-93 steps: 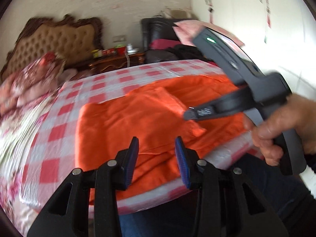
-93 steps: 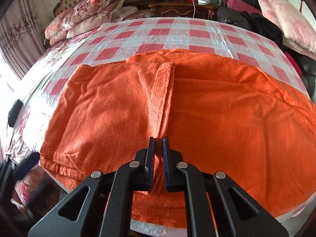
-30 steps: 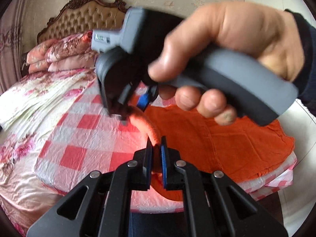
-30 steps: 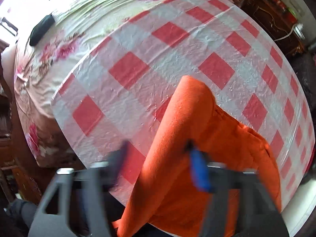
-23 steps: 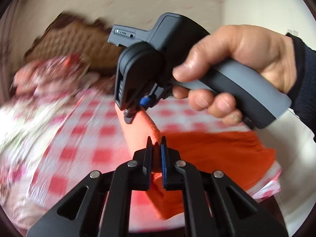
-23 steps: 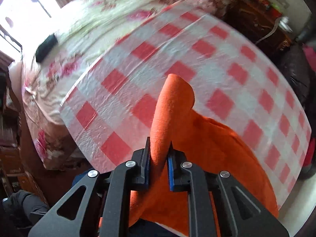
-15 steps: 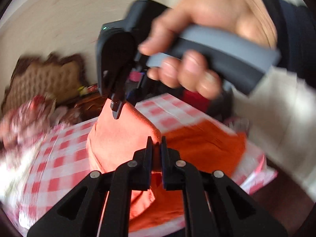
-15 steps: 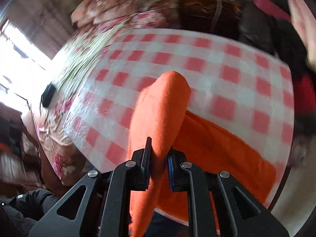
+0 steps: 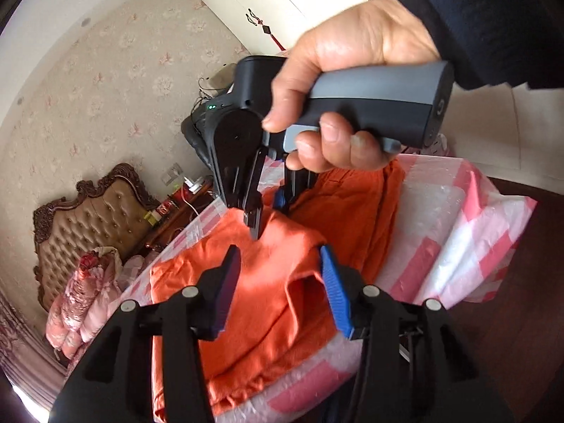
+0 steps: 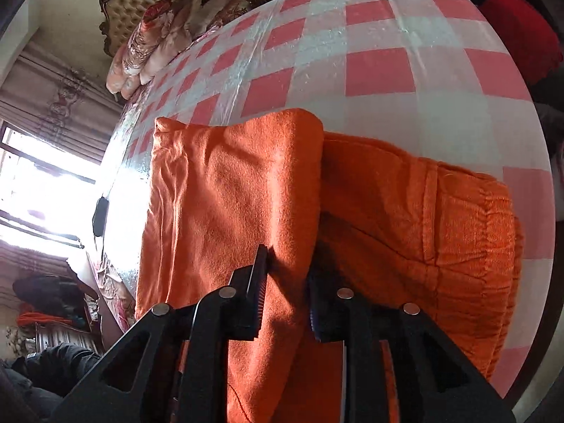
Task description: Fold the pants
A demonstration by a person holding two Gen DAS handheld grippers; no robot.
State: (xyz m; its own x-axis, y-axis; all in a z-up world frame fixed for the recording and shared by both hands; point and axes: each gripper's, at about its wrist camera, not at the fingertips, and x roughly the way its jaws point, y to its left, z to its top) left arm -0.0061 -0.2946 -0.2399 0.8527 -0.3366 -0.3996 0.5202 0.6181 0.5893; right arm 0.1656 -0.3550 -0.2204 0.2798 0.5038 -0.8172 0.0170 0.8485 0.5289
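The orange pants (image 9: pixel 268 289) lie on the red-and-white checked cloth (image 10: pixel 380 70), with a folded-over layer (image 10: pixel 229 197) on top of the waistband part (image 10: pixel 458 225). My left gripper (image 9: pixel 278 282) is open, its blue pads either side of the folded layer and not holding it. My right gripper (image 10: pixel 287 275) is open too, with the fold's edge lying loose between its fingers. In the left wrist view the right gripper (image 9: pixel 262 208) is held by a hand just above the pants.
A tufted headboard (image 9: pixel 81 211) and floral bedding (image 10: pixel 155 31) lie at the far end of the bed. The cloth's edge (image 9: pixel 476 239) hangs over the near side. A dark nightstand (image 9: pixel 176 208) with small items stands by the wall.
Both grippers carried the pants' end over onto the rest and have let go: the left jaws went from shut to wide open, the right jaws opened as well. The layer now lies flat.
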